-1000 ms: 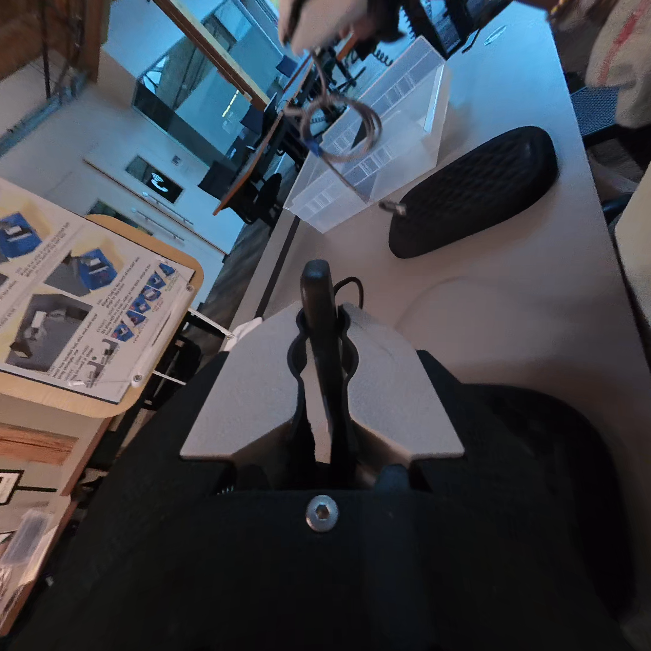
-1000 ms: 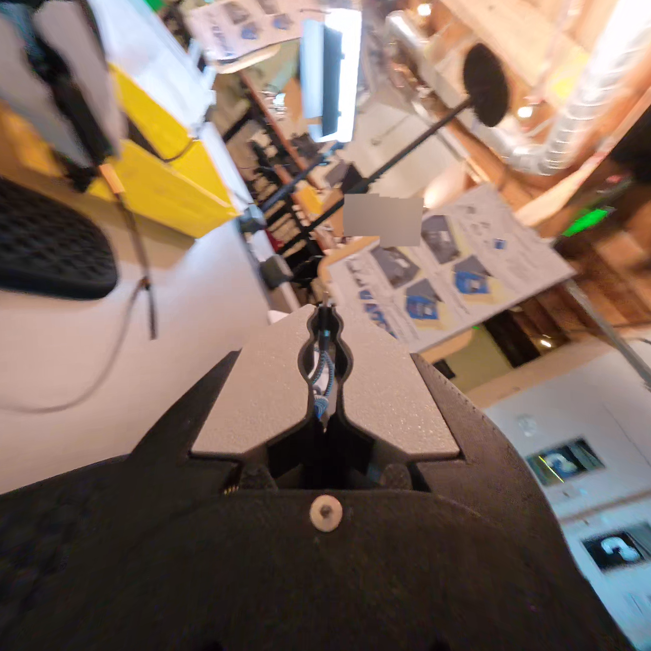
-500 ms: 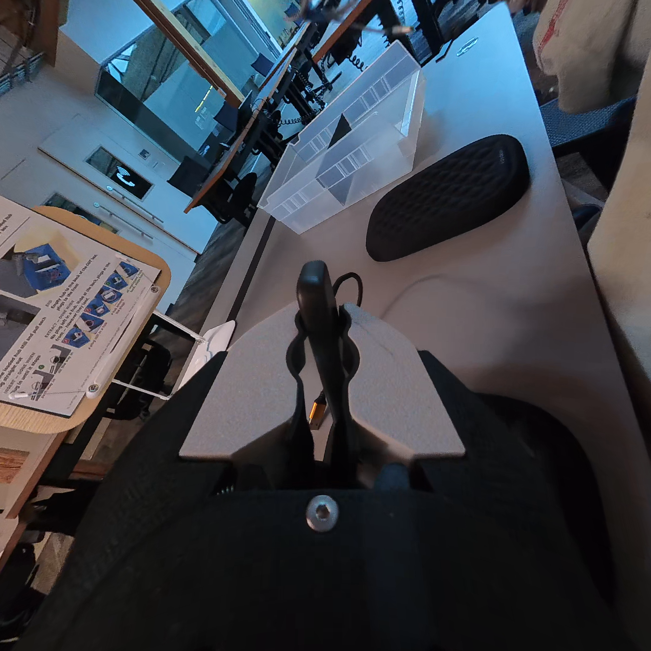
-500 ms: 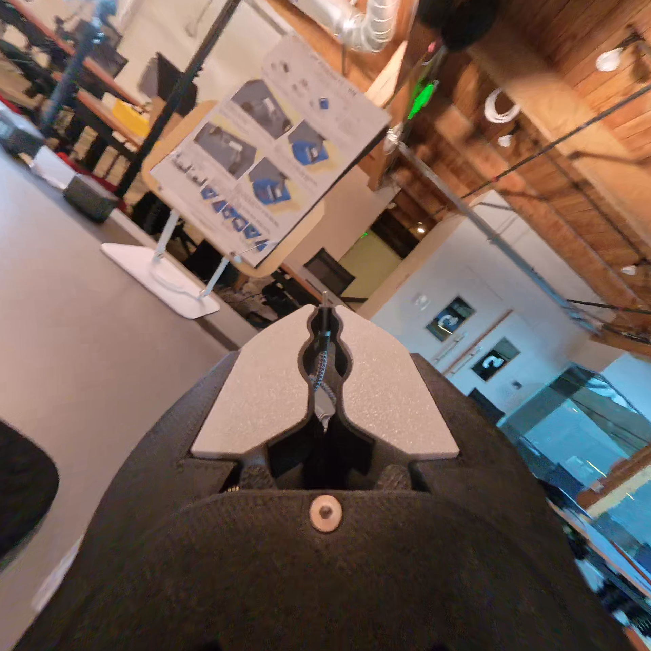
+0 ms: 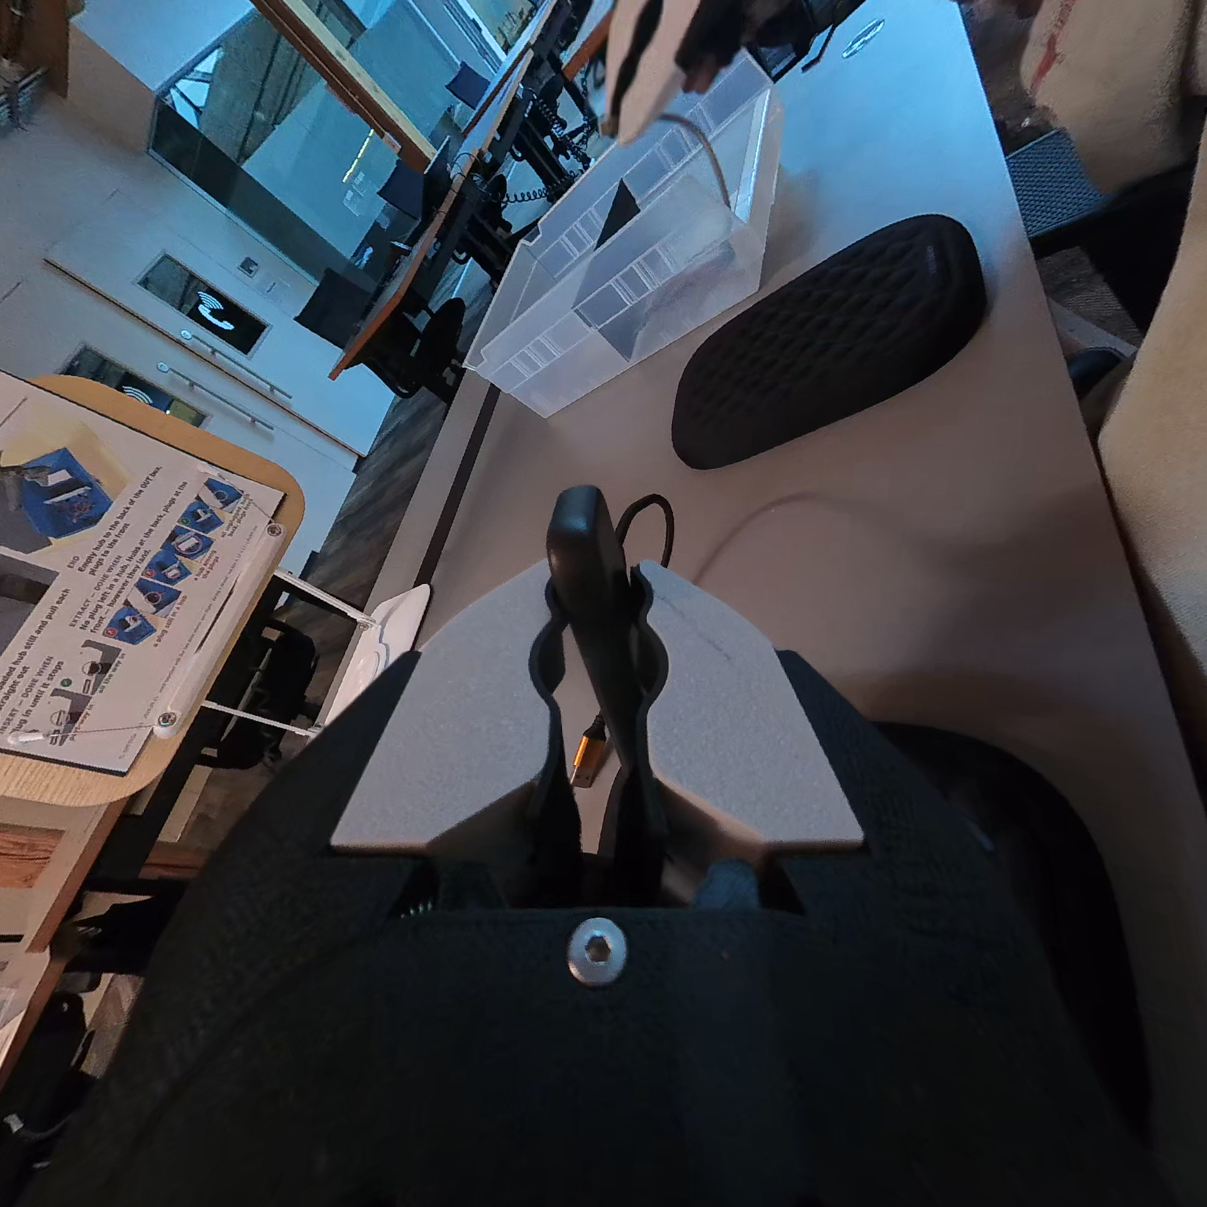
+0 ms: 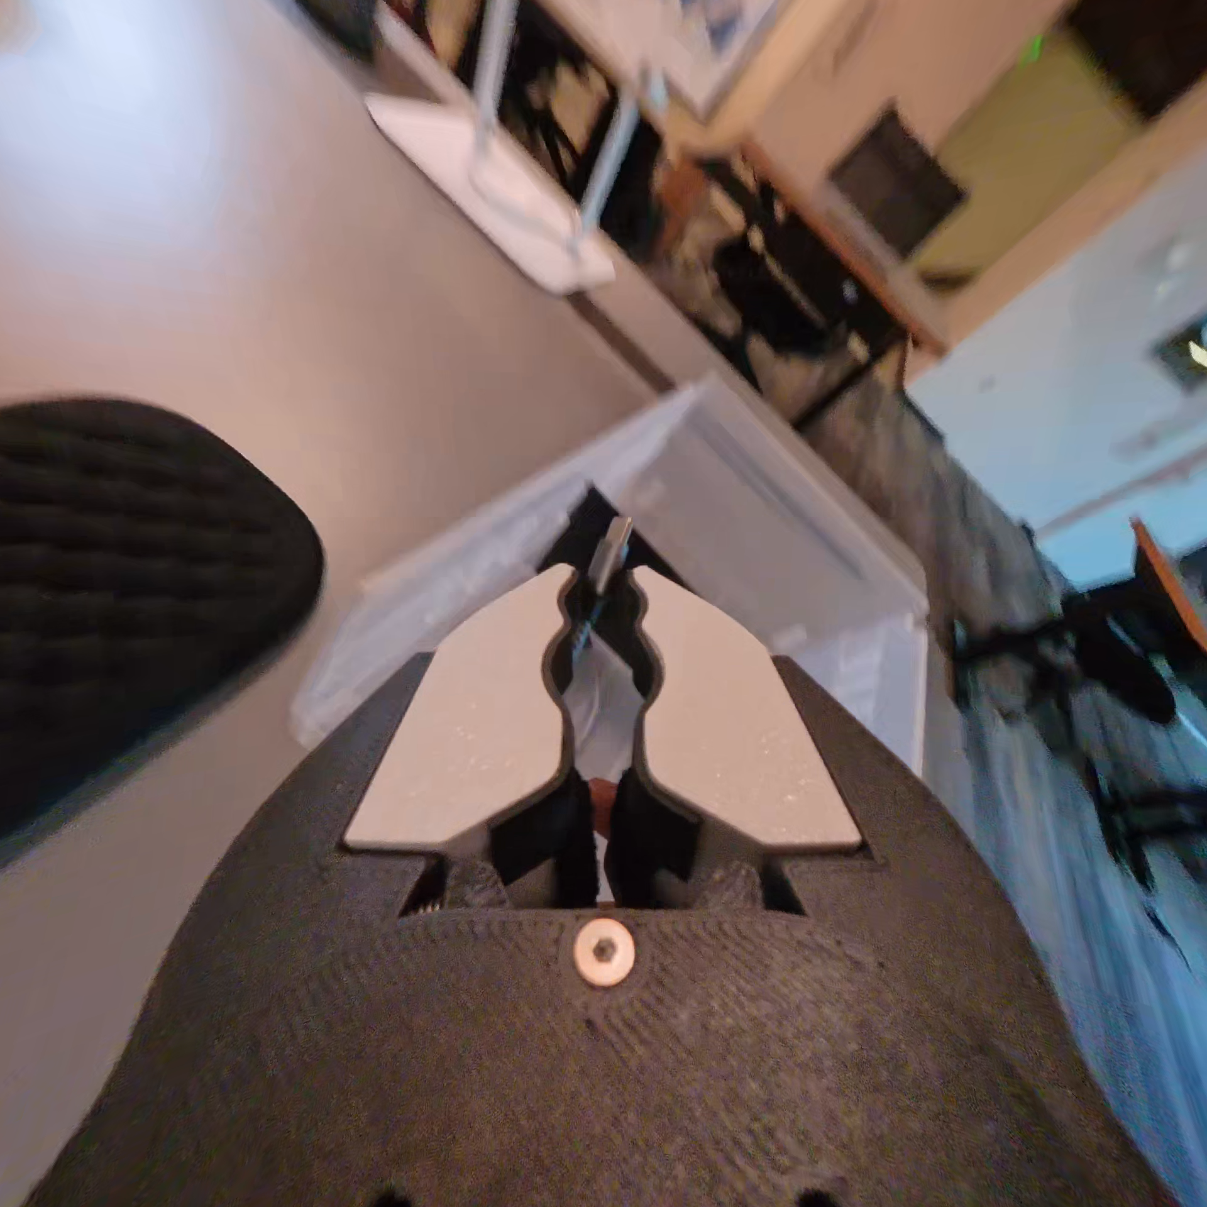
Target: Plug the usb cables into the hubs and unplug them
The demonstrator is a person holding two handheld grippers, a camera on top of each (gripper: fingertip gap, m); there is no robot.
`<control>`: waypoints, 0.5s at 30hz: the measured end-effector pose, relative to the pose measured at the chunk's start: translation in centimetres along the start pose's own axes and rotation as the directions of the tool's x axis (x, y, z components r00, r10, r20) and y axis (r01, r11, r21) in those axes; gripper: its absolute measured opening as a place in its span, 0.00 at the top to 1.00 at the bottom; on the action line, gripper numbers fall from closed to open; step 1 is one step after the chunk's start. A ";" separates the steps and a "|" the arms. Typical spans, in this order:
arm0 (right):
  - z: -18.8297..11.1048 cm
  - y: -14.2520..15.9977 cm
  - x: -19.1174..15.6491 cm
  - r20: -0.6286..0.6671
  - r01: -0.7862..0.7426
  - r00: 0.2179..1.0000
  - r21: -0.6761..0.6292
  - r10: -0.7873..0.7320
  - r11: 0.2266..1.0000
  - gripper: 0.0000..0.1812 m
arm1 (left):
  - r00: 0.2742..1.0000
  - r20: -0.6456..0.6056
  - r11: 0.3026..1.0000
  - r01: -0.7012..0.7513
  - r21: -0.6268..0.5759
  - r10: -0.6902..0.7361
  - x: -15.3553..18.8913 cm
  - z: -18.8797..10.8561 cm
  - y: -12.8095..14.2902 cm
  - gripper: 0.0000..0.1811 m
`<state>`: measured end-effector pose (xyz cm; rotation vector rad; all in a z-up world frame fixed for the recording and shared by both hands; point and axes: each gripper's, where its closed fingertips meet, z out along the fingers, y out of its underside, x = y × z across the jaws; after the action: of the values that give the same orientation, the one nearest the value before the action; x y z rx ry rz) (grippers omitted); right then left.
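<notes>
My left gripper (image 5: 591, 578) is shut on a black USB hub (image 5: 578, 522), held edge-up above the table (image 5: 882, 620). The hub's thin black cable (image 5: 656, 516) loops behind it. An orange USB plug (image 5: 583, 757) shows below the hub between the fingers. My right gripper (image 6: 604, 578) is shut on a USB cable by its silver plug (image 6: 612, 542), above a clear plastic bin (image 6: 751, 496). In the left wrist view the right gripper (image 5: 653, 78) hangs over that bin (image 5: 522, 372), and its cable (image 5: 708, 153) trails down into it.
A black oval padded rest (image 5: 829, 339) lies on the table next to the bin; it also shows in the right wrist view (image 6: 130, 555). An instruction board on a white stand (image 5: 98, 588) is at the table's left edge. Desks and chairs stand beyond. Tip to tip, the grippers are about 35 cm apart.
My right gripper swung from facing the room to pointing down over the clear bin, with the cable in it. My left gripper holds the hub almost unmoved.
</notes>
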<state>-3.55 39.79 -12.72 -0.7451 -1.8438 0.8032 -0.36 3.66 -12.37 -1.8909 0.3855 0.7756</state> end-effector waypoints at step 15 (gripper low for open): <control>0.3 -4.1 0.6 -0.118 -0.067 0.990 0.068 0.075 0.995 0.80 | 0.999 -0.002 0.998 0.040 0.043 -0.040 -0.2 0.0 -0.3 0.91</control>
<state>-4.66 37.71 -9.32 -0.8051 -1.6842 0.8405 -0.33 3.77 -11.99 -1.8534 0.3607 0.7342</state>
